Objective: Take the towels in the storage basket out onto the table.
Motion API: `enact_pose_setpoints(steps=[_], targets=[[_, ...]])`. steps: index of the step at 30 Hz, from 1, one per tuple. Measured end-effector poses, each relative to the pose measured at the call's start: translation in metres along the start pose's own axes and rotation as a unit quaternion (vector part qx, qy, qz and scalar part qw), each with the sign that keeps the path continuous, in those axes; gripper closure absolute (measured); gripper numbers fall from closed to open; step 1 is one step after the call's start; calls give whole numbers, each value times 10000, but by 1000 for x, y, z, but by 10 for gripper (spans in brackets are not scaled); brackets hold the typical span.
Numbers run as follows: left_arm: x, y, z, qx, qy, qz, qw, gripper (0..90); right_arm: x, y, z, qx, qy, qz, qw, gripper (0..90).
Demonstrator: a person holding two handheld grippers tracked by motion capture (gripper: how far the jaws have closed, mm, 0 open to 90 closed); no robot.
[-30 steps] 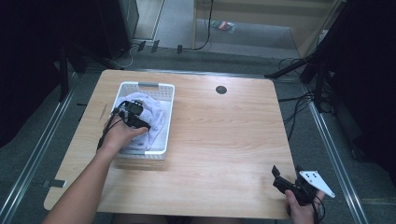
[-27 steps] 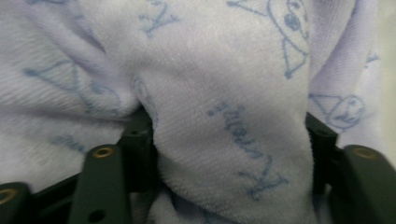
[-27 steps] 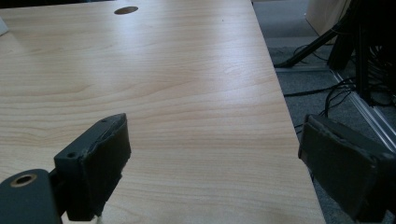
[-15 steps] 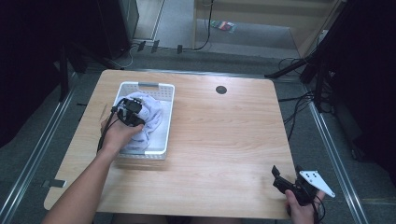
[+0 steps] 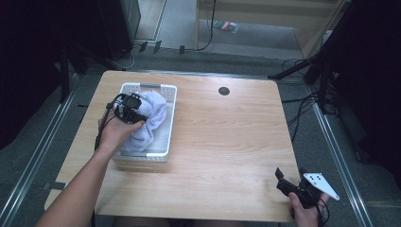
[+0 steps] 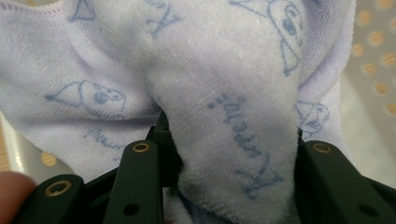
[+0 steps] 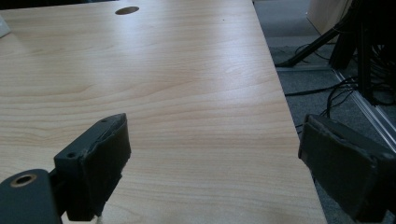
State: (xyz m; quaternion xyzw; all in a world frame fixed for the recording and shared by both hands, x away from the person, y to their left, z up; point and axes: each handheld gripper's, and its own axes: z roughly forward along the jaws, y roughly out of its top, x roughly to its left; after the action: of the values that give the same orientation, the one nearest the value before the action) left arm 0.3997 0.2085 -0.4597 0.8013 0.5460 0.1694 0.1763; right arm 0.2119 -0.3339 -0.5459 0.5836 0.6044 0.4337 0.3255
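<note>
A pale lilac towel [image 5: 152, 115] printed with blue figures lies bunched in a white perforated basket [image 5: 148, 86] on the left of the wooden table [image 5: 227, 137]. My left gripper [image 5: 141, 113] is over the basket and shut on a fold of the towel [image 6: 224, 88], which bulges up between the black jaws in the left gripper view; the left gripper [image 6: 231, 156] holds the fold slightly lifted. My right gripper [image 5: 290, 173] rests at the table's near right corner. In the right gripper view the right gripper [image 7: 215, 154] stands open with nothing between its pads.
A dark round cable hole [image 5: 224, 91] sits near the table's far edge, also visible in the right gripper view as the hole [image 7: 127, 10]. Cables and stand legs [image 5: 302, 71] lie on the floor to the right of the table.
The left hand has risen a little over the basket, drawing the towel up with it. The right hand has not moved.
</note>
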Motion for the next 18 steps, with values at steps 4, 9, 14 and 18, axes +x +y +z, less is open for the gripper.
enact_pose_setpoints(steps=[4, 9, 14, 18], targets=[[0, 4, -13, -92, -27, 64, 9999, 583, 0, 0, 0, 1, 1, 1, 10000, 91], [1, 10, -27, -201, -73, 64, 9998, 581, 0, 0, 0, 0, 0, 1, 10000, 91], [1, 16, -42, -289, -51, 139, 9995, 579, 0, 0, 0, 2, -1, 1, 10000, 91], [2, 22, -54, -360, -53, 148, 9992, 577, 0, 0, 0, 1, -2, 4, 10000, 91]])
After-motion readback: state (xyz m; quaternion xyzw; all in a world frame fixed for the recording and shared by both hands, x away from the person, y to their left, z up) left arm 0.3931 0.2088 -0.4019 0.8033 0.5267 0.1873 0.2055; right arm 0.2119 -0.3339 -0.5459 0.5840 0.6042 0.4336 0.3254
